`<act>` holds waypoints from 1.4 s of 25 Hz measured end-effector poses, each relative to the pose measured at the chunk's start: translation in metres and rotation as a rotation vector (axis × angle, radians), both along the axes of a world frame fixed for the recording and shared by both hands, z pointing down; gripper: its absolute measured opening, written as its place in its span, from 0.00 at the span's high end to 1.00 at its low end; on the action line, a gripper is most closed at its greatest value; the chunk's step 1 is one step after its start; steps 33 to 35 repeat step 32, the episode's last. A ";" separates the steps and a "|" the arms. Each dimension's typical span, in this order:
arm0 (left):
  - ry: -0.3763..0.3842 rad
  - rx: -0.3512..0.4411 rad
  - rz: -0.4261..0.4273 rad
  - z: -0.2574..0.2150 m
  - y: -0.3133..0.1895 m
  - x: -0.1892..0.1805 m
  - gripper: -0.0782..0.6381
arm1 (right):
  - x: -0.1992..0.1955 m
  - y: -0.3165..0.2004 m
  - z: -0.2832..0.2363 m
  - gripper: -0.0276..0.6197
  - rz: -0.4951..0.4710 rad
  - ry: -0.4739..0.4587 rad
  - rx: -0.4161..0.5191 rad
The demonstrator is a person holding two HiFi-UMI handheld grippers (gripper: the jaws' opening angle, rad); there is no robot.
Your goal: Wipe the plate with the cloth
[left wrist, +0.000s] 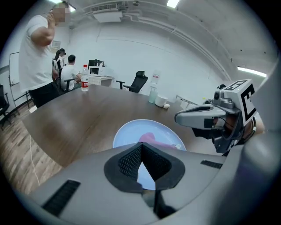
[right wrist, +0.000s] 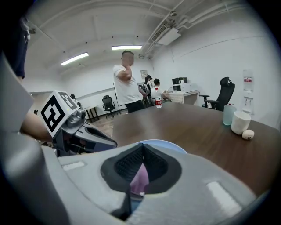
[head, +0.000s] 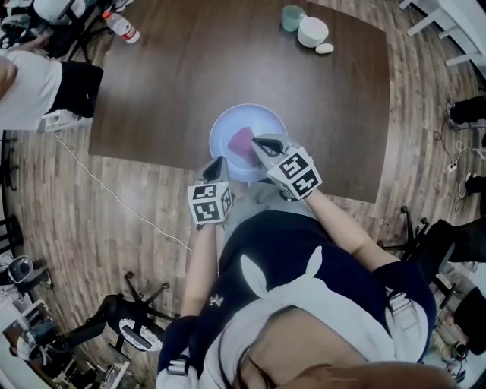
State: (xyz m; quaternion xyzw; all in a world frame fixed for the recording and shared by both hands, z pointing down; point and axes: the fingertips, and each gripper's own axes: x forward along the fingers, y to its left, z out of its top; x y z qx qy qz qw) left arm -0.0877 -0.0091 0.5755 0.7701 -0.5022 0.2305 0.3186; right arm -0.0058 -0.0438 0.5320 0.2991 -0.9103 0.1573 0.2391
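Note:
A light blue plate [head: 226,125] sits on the dark wooden table near its front edge, with a crumpled pink cloth [head: 241,141] lying on it. My left gripper [head: 221,160] hovers over the plate's near rim, jaws together and empty. My right gripper [head: 259,141] hangs above the cloth's right side, jaws together, nothing between them. In the left gripper view the closed tips [left wrist: 141,145] stand in front of the plate [left wrist: 129,134] and cloth [left wrist: 151,138]. In the right gripper view the shut tips [right wrist: 142,146] frame the cloth [right wrist: 140,180] below.
At the table's far side stand a teal cup [head: 291,17], a white bowl [head: 312,31] and a small pale object [head: 324,49]. A water bottle [head: 121,27] lies at the far left corner. A person [head: 30,83] stands by the left edge. An office chair base [head: 133,323] is on the floor.

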 end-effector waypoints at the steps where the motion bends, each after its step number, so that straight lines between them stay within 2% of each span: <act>1: 0.008 0.016 0.008 -0.005 0.000 0.003 0.88 | 0.001 0.001 -0.003 0.96 0.005 -0.011 0.004; 6: 0.036 0.071 0.039 -0.021 -0.013 0.019 0.88 | 0.004 0.003 -0.003 0.96 -0.003 -0.028 0.005; 14: 0.048 0.099 0.065 -0.035 -0.001 0.019 0.88 | -0.001 0.026 -0.010 0.96 -0.016 -0.023 0.010; 35: 0.051 0.078 0.061 -0.029 0.006 0.007 0.88 | -0.009 0.029 -0.004 0.96 -0.030 0.024 0.015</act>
